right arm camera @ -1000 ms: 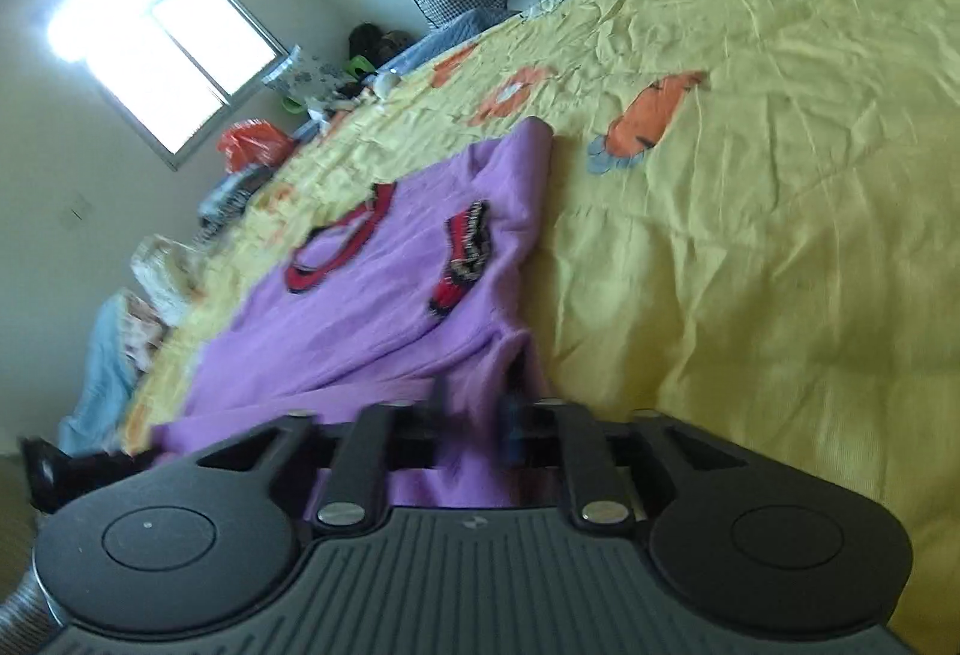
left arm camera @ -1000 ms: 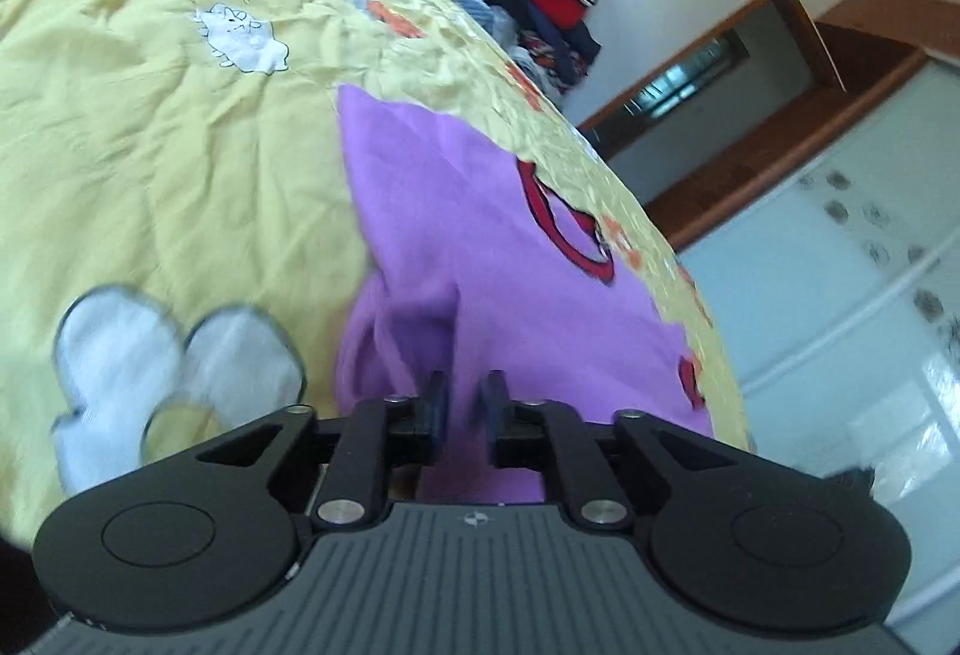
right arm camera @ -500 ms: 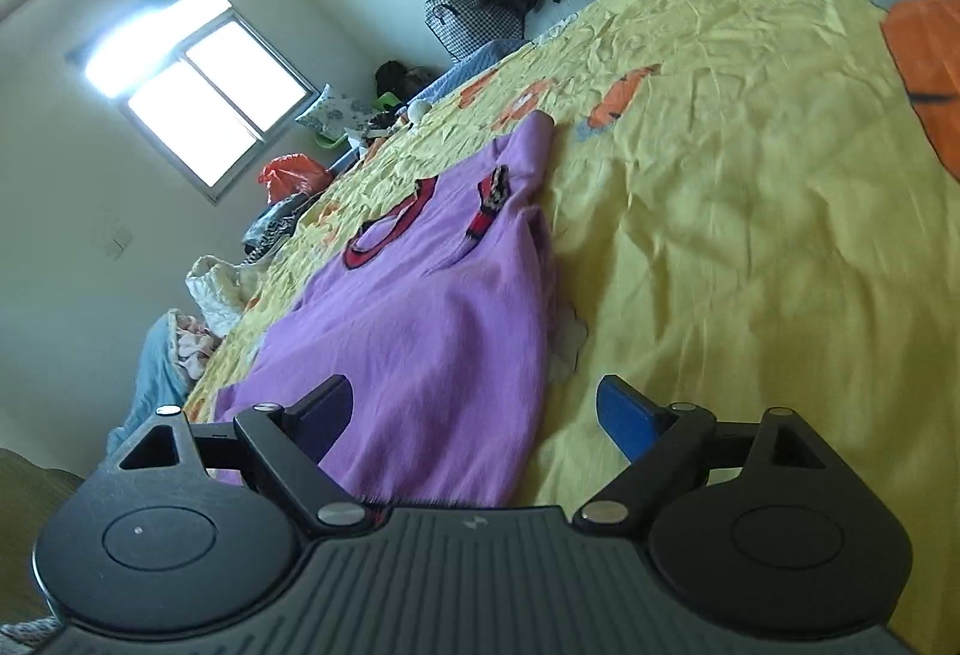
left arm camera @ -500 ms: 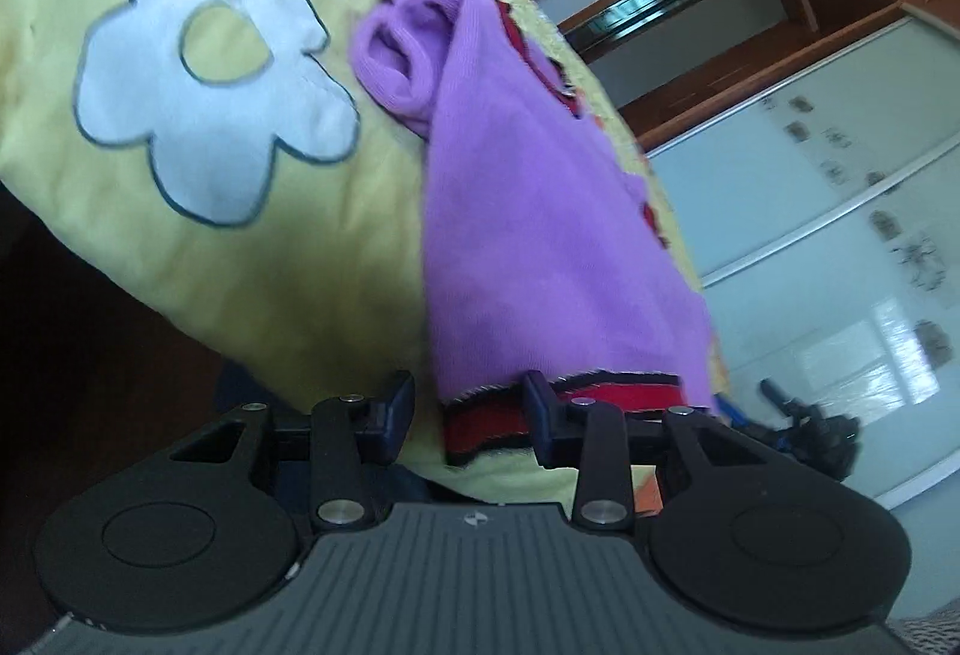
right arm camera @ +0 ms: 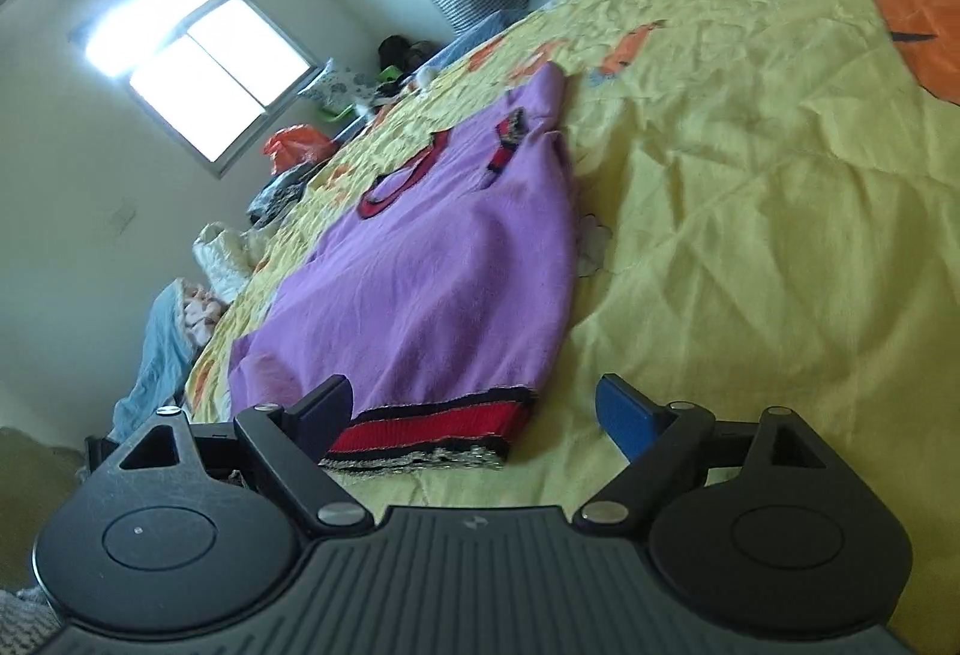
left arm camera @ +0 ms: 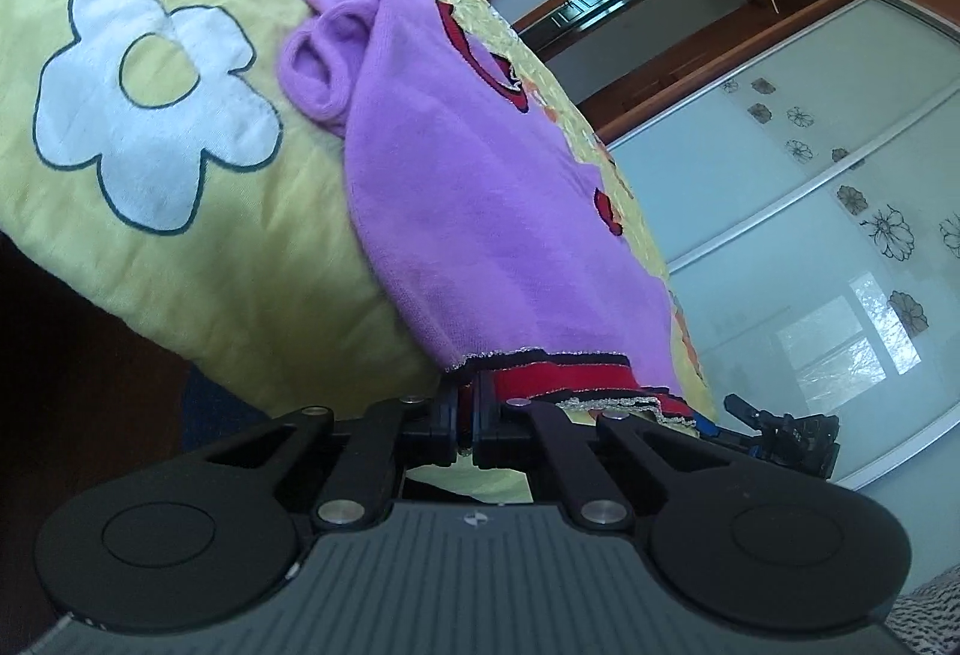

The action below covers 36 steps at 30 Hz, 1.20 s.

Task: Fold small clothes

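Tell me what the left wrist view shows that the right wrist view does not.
Left wrist only: the left gripper shut on the red hem, a white flower patch, glass wardrobe doors. Right wrist only: the right gripper open at the hem's other corner, a bright window, an orange carrot patch. Both: the purple sweater flat on the yellow bedspread, clothes heaped beyond.

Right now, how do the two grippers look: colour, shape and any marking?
Both are matte black. The left gripper and the right gripper each have a ribbed grey-black body with a small white logo, two round discs at the sides, angled link arms with silver pins, and blue pads on the fingers. No cable, hand or sleeve shows.
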{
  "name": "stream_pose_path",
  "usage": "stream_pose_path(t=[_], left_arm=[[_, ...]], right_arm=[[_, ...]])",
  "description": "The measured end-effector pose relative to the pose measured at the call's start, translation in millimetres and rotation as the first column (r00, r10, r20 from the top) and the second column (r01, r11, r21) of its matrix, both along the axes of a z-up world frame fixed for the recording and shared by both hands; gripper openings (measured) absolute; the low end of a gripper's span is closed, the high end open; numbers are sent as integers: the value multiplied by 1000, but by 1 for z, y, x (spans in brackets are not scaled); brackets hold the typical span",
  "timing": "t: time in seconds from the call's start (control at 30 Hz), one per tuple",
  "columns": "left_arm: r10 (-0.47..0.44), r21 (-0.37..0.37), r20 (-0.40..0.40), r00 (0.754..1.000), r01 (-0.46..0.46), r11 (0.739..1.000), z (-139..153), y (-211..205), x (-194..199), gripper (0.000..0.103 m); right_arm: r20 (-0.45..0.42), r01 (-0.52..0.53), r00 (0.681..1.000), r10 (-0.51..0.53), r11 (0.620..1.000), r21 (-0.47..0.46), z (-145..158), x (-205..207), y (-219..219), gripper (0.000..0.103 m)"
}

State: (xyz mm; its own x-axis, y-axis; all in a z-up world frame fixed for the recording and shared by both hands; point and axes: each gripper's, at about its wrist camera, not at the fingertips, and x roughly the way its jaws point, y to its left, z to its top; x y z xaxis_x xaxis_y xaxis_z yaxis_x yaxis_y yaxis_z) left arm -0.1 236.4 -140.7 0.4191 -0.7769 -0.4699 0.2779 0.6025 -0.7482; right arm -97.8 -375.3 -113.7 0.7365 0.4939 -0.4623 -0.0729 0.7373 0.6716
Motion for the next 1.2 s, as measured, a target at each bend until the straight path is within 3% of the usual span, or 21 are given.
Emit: stream_pose_path(t=[0.17,0.23,0.27,0.3,0.37,0.47,0.77,0.93,1.2], left_arm=[[3,3,-15,1000,-3,1000,-1,-6,5,3],[15,12,-28,1000,-15,1000,-3,-5,4,3],[15,9,-35,999,-14,1000,-4,-7,5,3],[21,15,-36,999,-20,1000,-5,-9,5,3],[30,17,-42,999,-30,999,-6,-10,4,3],[47,20,-20,999,-46,999,-3,-11,1,3],[33,-11,72,997,-32,999,51,-10,-17,2],[51,-27,103,993,-48,998,74,-3,-29,2],[101,-145,100,990,-86,986,99,14,-30,2]], right_arm=[[18,-5,1000,5,1000,-3,-2,2,5,88],[21,-18,1000,19,999,-29,-1,7,12,81],[11,-29,1000,30,998,-54,-2,10,17,61],[-6,-35,999,35,996,-82,-3,14,21,32],[-37,-46,998,41,989,-143,-4,19,30,5],[1,-27,1000,27,980,-195,4,11,34,5],[183,35,982,-35,999,0,47,-24,18,4],[235,43,970,-60,996,78,63,-27,15,4],[296,59,950,-102,987,150,92,-14,4,4]])
